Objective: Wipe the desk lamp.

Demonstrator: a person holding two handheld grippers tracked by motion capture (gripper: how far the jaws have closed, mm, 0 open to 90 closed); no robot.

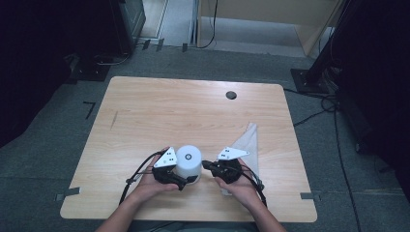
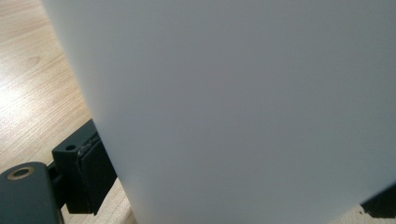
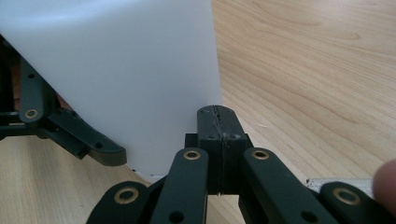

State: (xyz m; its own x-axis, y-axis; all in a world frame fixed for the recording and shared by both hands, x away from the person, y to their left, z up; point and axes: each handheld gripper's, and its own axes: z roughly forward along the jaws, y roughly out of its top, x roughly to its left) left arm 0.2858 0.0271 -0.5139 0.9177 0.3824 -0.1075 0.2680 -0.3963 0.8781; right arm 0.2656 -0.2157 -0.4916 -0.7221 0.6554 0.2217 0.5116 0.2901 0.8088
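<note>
Standing upright near the front edge of the table point(image 1: 145, 106), the white cup point(image 1: 188, 162) is the landmark. The left gripper point(image 1: 186, 181) straddles the cup, its jaws spread wide, one on either side of the wall. The right gripper point(image 1: 207, 165) sits just right of the cup, jaws pressed together on nothing. A white cloth point(image 1: 249, 142) lies further right.

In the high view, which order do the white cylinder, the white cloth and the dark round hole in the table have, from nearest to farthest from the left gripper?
Measured from the left gripper:
1. White cylinder: between its jaws, near the front edge.
2. White cloth: to the right, beyond the right gripper.
3. Dark round hole: far side of the table, to the right.
</note>
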